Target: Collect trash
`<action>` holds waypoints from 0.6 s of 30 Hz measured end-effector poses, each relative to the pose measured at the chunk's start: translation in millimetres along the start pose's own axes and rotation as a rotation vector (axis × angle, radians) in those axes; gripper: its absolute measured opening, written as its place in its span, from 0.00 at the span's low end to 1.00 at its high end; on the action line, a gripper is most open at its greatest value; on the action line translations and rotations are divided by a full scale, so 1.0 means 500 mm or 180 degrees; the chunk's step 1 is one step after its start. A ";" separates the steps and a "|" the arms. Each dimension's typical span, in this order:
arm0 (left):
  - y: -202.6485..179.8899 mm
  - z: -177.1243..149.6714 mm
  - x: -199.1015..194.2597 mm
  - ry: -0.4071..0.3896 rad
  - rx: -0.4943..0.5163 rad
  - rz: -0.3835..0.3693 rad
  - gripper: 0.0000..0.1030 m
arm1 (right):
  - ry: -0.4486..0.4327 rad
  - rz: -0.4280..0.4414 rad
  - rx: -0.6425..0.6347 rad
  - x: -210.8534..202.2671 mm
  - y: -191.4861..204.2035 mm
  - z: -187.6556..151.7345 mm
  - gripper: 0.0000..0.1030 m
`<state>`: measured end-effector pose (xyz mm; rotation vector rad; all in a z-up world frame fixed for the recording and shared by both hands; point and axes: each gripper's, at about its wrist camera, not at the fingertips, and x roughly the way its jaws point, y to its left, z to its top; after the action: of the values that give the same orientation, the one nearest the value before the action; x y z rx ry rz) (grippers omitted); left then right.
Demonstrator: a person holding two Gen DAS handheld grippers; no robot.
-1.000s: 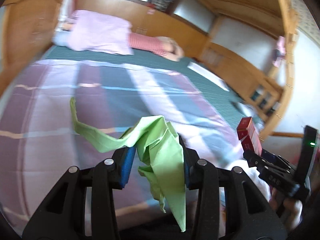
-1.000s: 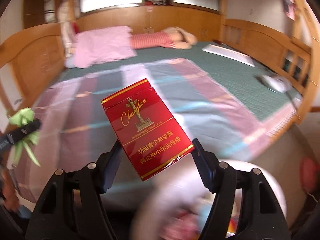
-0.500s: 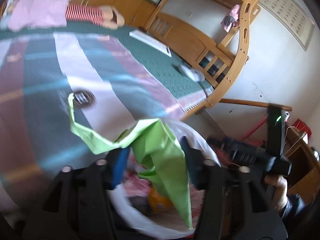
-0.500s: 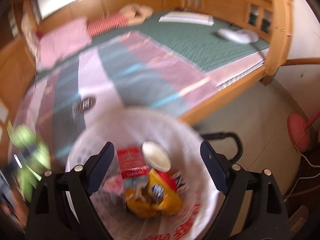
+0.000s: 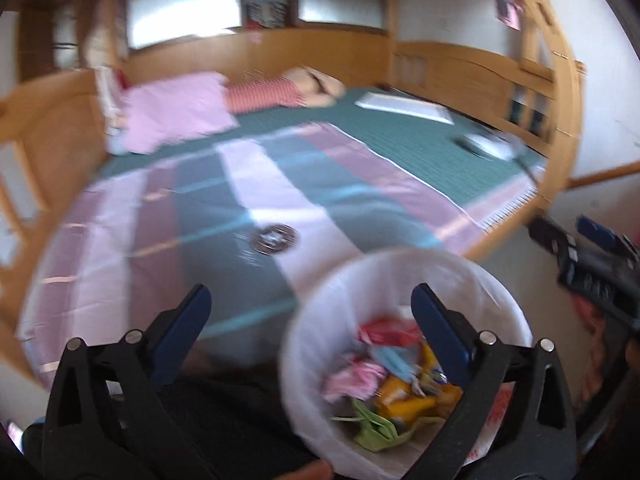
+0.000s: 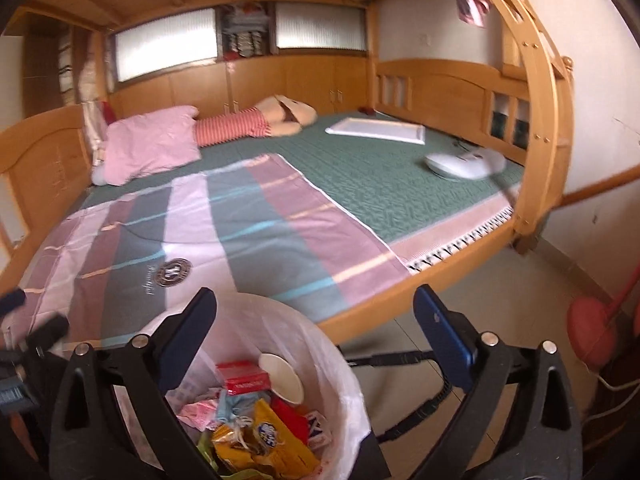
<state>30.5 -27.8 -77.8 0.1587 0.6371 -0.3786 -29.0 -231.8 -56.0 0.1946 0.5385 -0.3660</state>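
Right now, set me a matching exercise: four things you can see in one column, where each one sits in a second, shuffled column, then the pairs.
Things:
1. red cigarette pack
2. pink pillow
3. white tray
4. round emblem

Places:
A. printed on the striped sheet
B. flat on the green mat, far side
C. inside the lined trash bin
D. at the head of the bed

Pairs: 1-C, 2-D, 3-B, 4-A

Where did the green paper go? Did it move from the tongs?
Yes. The green paper dropped from the left tongs, which have just been opening and are now empty, into the white bin beside the bed.
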 end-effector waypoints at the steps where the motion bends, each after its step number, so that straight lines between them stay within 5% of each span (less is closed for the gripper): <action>1: 0.004 0.005 -0.010 -0.0037 -0.0038 0.0059 0.97 | -0.0019 0.0050 -0.0009 -0.002 0.004 -0.002 0.95; 10: 0.028 0.035 -0.114 -0.0445 -0.0330 0.0537 0.97 | -0.0321 0.0411 0.0050 -0.047 0.006 0.012 0.97; 18: 0.047 0.049 -0.162 -0.0584 -0.0479 0.0669 0.97 | -0.0451 0.0514 -0.0151 -0.071 0.046 0.017 0.97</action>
<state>-6.6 11.2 -8.5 0.0454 0.4604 -0.1394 -44.4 -202.6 -27.7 0.1639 0.3882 -0.2077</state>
